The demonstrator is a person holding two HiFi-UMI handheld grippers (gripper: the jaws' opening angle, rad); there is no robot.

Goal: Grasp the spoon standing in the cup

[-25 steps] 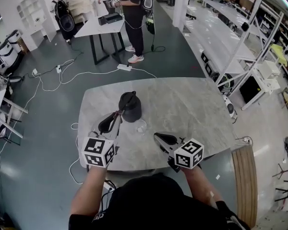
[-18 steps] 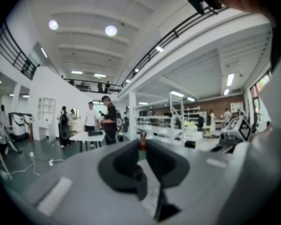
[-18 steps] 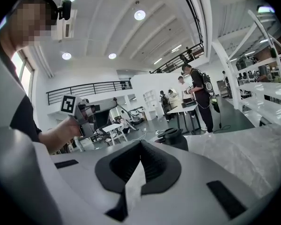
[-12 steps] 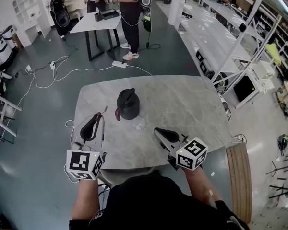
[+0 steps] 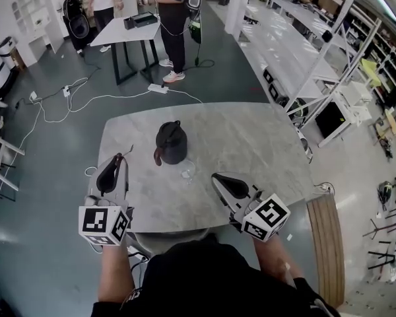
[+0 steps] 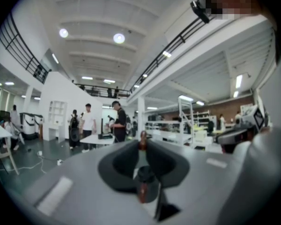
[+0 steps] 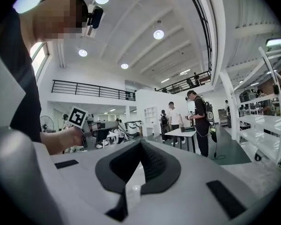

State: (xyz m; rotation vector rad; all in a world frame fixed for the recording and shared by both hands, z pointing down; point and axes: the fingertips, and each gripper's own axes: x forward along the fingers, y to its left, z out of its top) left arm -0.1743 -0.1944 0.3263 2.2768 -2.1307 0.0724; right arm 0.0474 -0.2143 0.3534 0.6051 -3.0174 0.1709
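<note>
The grey marble table (image 5: pixel 264 144) has a rounded outline. The black jug (image 5: pixel 170 142) stands left of its middle, with broad bare surface to the jug's right and beyond it.

The left gripper (image 5: pixel 116 158) hangs left of and nearer than the jug, at the table's left edge. Its jaws are clamped on the spoon (image 6: pixel 142 192), whose brown handle runs up between the pads. The right gripper (image 5: pixel 218 178) sits right of and nearer than the jug, close to the near edge, jaws pressed together with nothing between them.

Each gripper carries a cube with black-and-white square markers, left (image 5: pixel 104 224) and right (image 5: pixel 266 218).

The clear cup (image 5: pixel 188 172) stands just beside the jug on its near right. The spoon is apart from it.
</note>
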